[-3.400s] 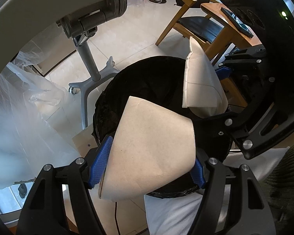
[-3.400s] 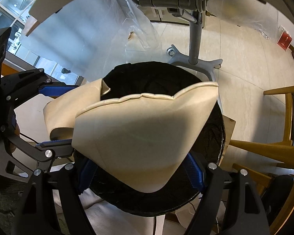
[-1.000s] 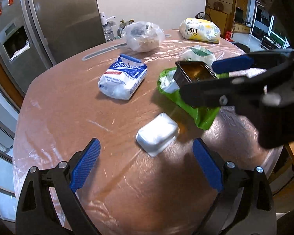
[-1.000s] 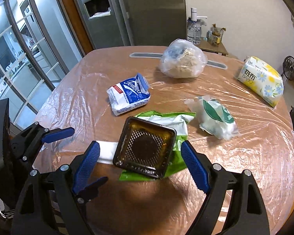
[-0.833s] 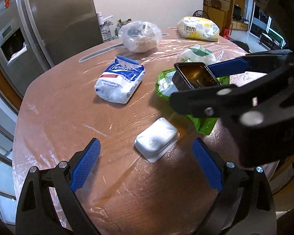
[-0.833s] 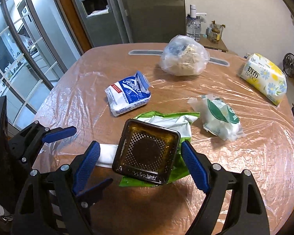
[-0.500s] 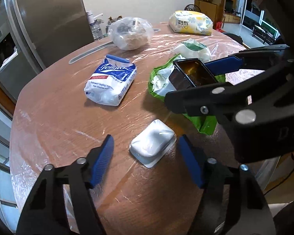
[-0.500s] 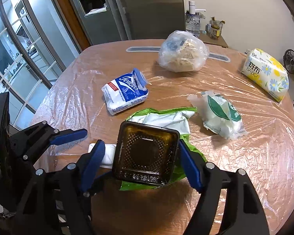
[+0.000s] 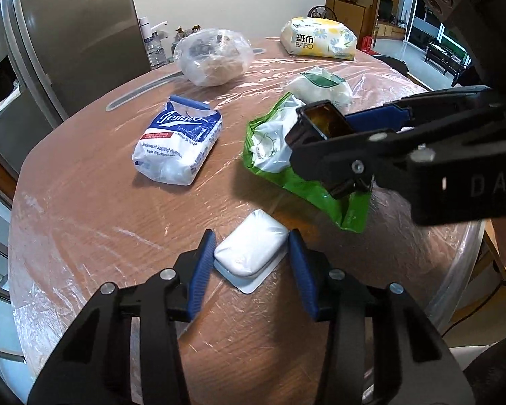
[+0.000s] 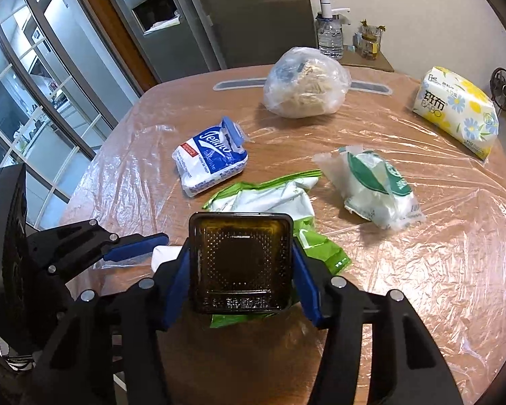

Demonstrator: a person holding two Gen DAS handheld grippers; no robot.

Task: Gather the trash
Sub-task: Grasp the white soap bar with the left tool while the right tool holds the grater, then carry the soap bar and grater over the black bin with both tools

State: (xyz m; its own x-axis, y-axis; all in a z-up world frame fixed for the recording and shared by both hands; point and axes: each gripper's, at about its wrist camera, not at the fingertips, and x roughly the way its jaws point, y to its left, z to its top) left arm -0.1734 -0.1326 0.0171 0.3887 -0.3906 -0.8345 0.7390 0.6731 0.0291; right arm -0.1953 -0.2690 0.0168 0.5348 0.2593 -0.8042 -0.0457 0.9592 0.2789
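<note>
My left gripper [image 9: 251, 266] has its blue pads on both sides of a small silver blister pack [image 9: 251, 249] that lies on the plastic-covered table [image 9: 94, 209]. The pads touch or nearly touch its sides. My right gripper [image 10: 241, 268] is shut on a dark amber plastic tray [image 10: 241, 263], which sits over a crumpled green and white wrapper [image 10: 270, 199]. The tray [image 9: 324, 121] and the right gripper [image 9: 364, 141] also show at the right of the left wrist view. The left gripper [image 10: 135, 248] shows at the left of the right wrist view.
On the table lie a blue and white Tempo tissue pack [image 10: 211, 160], a clear bag of food [image 10: 305, 84], a green and white plastic bag [image 10: 376, 189] and a yellow flowered tissue pack [image 10: 455, 109]. A steel fridge [image 10: 226, 13] stands behind. The table edge is close below me.
Both grippers dropped paper over the black bin, then came to the table. In the last second the left jaws closed around the blister pack and the right jaws closed on the amber tray.
</note>
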